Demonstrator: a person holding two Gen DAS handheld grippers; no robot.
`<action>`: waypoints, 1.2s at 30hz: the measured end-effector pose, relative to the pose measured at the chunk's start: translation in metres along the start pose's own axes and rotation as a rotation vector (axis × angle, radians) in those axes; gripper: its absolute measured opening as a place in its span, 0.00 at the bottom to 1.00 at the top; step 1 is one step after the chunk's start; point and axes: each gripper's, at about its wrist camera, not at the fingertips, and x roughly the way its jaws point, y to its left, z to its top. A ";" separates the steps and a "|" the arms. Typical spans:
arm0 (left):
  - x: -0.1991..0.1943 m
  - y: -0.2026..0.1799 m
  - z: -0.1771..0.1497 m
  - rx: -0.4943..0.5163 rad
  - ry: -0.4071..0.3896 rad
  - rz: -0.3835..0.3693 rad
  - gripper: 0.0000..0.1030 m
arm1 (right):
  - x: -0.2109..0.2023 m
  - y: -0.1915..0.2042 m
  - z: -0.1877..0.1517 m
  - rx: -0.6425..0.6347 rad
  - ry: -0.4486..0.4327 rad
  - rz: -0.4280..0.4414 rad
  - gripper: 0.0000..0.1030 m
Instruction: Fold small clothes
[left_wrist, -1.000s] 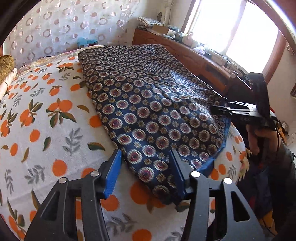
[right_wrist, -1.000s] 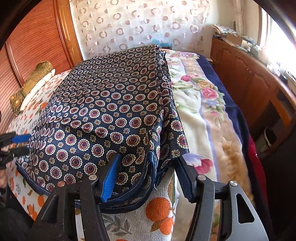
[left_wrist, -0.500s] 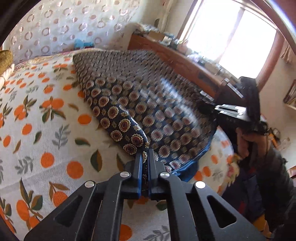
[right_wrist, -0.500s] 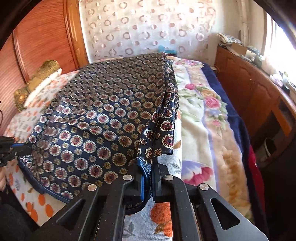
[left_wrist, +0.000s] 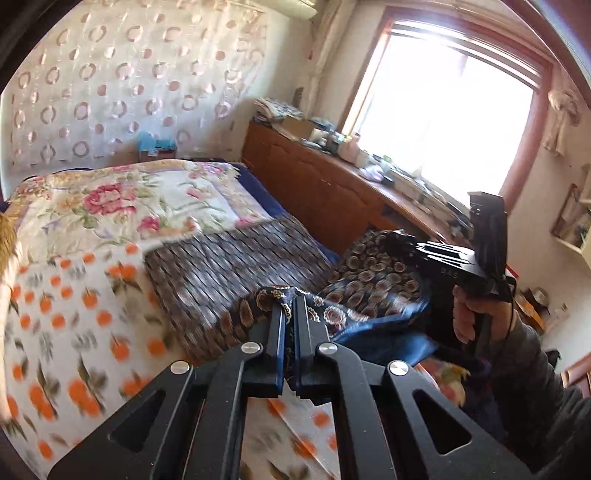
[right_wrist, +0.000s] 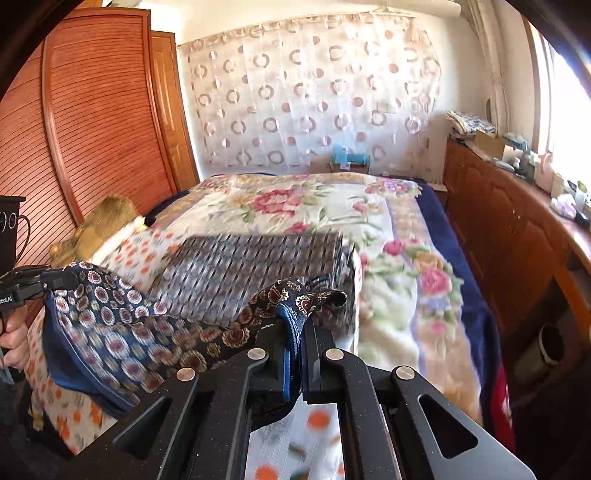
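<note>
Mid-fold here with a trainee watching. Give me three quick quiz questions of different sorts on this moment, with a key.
1. True or false: the left gripper is shut on the patterned cloth.
2. The right gripper grips: A) a pillow B) the cloth's blue-lined edge C) nothing
3. Fill in: the far part of the cloth rests on the ____.

Key: 1 true. 2 B. 3 bed.
</note>
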 end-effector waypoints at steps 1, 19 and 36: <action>0.005 0.008 0.007 -0.005 -0.001 0.014 0.04 | 0.008 -0.002 0.008 0.003 0.001 0.000 0.03; 0.092 0.109 0.050 -0.085 0.075 0.163 0.04 | 0.122 -0.003 0.064 0.026 0.115 -0.052 0.04; 0.072 0.101 0.049 0.056 0.086 0.195 0.75 | 0.073 -0.003 0.045 0.020 0.027 -0.097 0.56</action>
